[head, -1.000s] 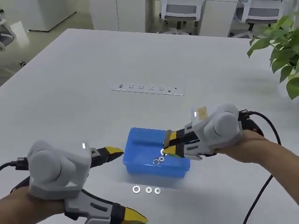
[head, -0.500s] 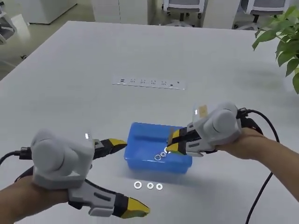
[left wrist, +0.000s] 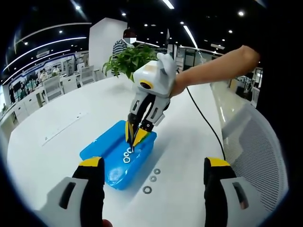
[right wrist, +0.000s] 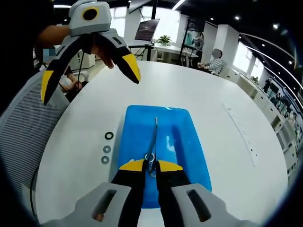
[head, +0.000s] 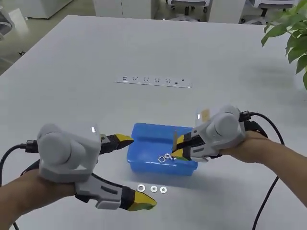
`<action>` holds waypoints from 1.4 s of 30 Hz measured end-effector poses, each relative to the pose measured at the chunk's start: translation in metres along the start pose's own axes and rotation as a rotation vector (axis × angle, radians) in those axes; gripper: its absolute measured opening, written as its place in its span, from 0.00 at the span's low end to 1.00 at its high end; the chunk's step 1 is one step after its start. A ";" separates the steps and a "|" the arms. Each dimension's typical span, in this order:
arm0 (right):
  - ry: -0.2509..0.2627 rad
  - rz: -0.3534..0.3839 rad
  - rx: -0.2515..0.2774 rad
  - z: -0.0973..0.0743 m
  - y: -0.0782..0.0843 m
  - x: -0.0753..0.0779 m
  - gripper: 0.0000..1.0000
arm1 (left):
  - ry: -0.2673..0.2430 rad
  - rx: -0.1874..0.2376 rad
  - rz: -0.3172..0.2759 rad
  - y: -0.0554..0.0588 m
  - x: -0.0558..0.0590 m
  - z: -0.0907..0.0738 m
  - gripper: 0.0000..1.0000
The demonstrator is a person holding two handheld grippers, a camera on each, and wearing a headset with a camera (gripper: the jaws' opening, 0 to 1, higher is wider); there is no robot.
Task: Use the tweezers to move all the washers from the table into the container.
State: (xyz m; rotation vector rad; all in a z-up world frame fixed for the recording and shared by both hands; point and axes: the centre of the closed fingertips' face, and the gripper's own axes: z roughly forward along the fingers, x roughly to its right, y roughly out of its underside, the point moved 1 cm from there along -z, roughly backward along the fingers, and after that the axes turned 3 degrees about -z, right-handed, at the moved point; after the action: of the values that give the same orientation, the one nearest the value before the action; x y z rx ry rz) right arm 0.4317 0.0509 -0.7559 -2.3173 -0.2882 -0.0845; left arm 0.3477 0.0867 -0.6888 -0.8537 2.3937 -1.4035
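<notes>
Left: left claw (head: 135, 172), jaws spread wide and holding nothing, above the tabletop (head: 72, 72) beside the blue container (head: 144, 166). Centre: three loose washers (head: 153, 189) in a row on the tabletop, just in front of the container; more washers (head: 164, 157) lie inside it. Right: right claw (head: 176, 146), closed narrow on the tweezers (right wrist: 155, 132), which point down into the container.

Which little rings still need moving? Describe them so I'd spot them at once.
Start at the big white table and find the blue container on it. Just outside its near wall, three washers lie in a short row on the bare tabletop. Unlike the washers inside, they rest on white, not blue.
</notes>
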 end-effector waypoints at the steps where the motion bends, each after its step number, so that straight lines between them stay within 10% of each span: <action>1: -0.003 0.001 -0.004 0.001 0.001 0.000 0.10 | 0.002 -0.006 0.001 0.000 -0.002 0.001 0.86; 27: -0.007 -0.012 -0.009 0.000 0.003 -0.001 0.10 | 0.004 -0.011 0.115 -0.031 -0.037 0.048 0.29; 42: -0.008 -0.030 -0.011 0.000 0.003 -0.002 0.10 | 0.052 -0.013 0.196 -0.047 -0.039 0.071 0.14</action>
State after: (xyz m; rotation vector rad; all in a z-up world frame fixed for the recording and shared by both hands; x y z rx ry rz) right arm 0.4302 0.0491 -0.7584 -2.3247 -0.3273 -0.0922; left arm 0.4297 0.0422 -0.6885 -0.5734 2.4508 -1.3504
